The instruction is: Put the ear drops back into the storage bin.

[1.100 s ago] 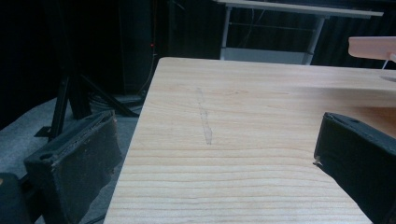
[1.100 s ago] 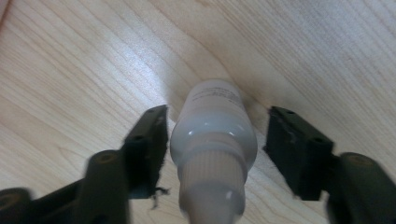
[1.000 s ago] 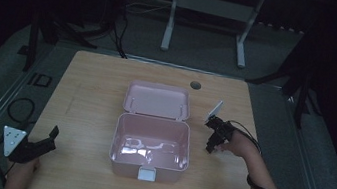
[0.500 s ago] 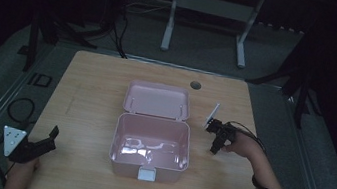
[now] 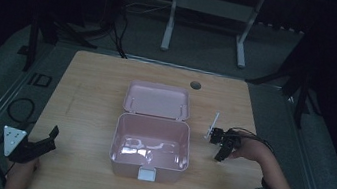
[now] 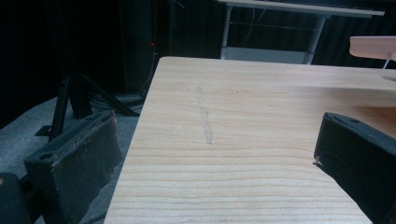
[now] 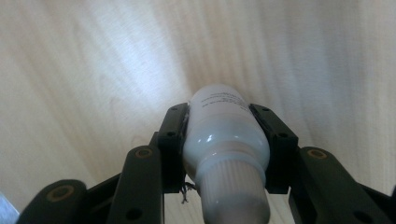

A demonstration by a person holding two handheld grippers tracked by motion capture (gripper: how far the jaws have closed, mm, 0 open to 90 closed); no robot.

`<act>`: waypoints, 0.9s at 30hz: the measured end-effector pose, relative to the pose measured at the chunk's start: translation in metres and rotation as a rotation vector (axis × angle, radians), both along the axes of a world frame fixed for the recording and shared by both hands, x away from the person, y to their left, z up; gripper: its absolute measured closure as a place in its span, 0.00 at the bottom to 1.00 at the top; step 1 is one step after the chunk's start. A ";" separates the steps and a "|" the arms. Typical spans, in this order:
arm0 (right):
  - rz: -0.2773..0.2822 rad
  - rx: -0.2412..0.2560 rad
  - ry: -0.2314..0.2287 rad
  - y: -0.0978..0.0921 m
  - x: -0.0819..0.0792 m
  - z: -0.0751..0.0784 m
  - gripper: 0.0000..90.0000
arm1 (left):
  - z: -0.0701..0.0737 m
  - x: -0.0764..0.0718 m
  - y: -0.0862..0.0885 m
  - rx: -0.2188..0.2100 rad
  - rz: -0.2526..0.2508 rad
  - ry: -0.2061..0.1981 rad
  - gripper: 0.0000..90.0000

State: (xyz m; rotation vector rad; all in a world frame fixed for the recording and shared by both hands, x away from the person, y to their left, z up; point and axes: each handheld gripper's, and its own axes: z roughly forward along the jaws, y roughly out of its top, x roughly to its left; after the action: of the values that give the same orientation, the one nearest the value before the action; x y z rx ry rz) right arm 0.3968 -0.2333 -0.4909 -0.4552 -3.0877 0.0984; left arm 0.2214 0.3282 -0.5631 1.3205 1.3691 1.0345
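The right gripper (image 7: 226,140) has its fingers clamped on a white bottle (image 7: 224,135) — its cap trails behind them. Keep that squeeze even while carrying it toward the open pink box (image 5: 151,145). The left gripper (image 6: 210,158) idles, fingers spread, with bare bench (image 6: 243,107) between them.

One open pink box (image 5: 151,142), one white bottle (image 7: 224,140), two tongs, one table (image 5: 96,89)

An open box (image 5: 151,145) is set on the surface (image 5: 91,93) between the two tongs, with the left tongs (image 5: 46,141) well apart at its left by the near corner, while a bottle (image 7: 224,140) is clasped between the right tongs (image 5: 220,150) just beside the box's right wall.
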 end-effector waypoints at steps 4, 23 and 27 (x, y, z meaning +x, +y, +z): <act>0.089 0.007 0.013 0.000 -0.008 0.001 0.66 | 0.000 0.000 0.000 0.000 0.001 0.000 0.00; 0.363 -0.046 0.019 0.015 -0.047 0.018 0.66 | 0.000 0.000 0.000 0.001 0.003 0.001 0.01; 0.369 -0.032 0.014 0.020 -0.048 0.025 0.66 | 0.000 0.000 0.000 0.000 0.002 0.000 0.01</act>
State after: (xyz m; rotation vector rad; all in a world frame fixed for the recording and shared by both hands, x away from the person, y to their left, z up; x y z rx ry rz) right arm 0.3492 -0.2136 -0.4661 0.1185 -3.1193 0.1551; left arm 0.2214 0.3281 -0.5631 1.3202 1.3706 1.0357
